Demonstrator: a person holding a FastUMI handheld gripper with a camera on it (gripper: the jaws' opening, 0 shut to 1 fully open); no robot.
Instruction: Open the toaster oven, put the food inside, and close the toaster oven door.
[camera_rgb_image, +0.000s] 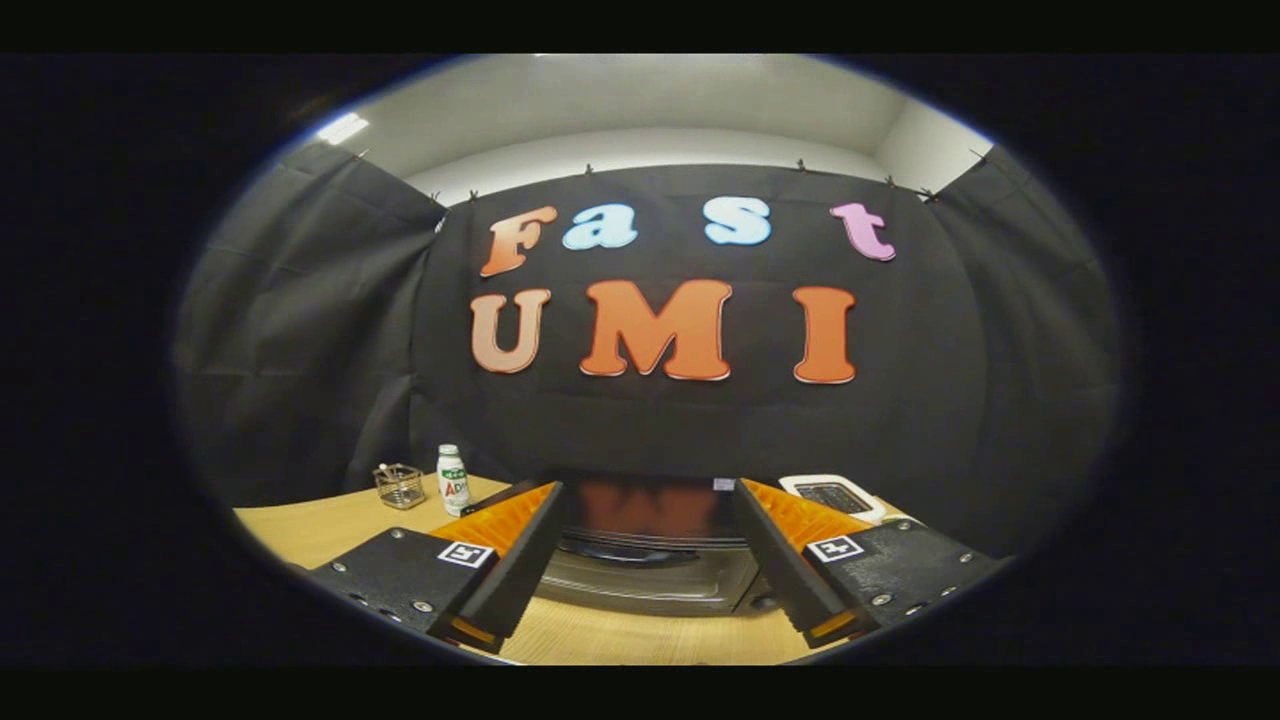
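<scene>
Gripper (648, 520) spread wide, fingers well apart, holding and touching nothing. Raised above the table (330, 525), aimed level toward the booth wall. Oven (650, 570) just ahead, seen between the fingers, door shut, handle across its front. Bottle (453, 480) and small wire basket (399, 486) beyond the left finger; white tray (832, 496) past the right.

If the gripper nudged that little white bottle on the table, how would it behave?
The bottle stands tall and narrow, so it would likely tip rather than slide. Its round body would probably roll once down. It looks light. The gripper is open, facing the toaster oven.
</scene>
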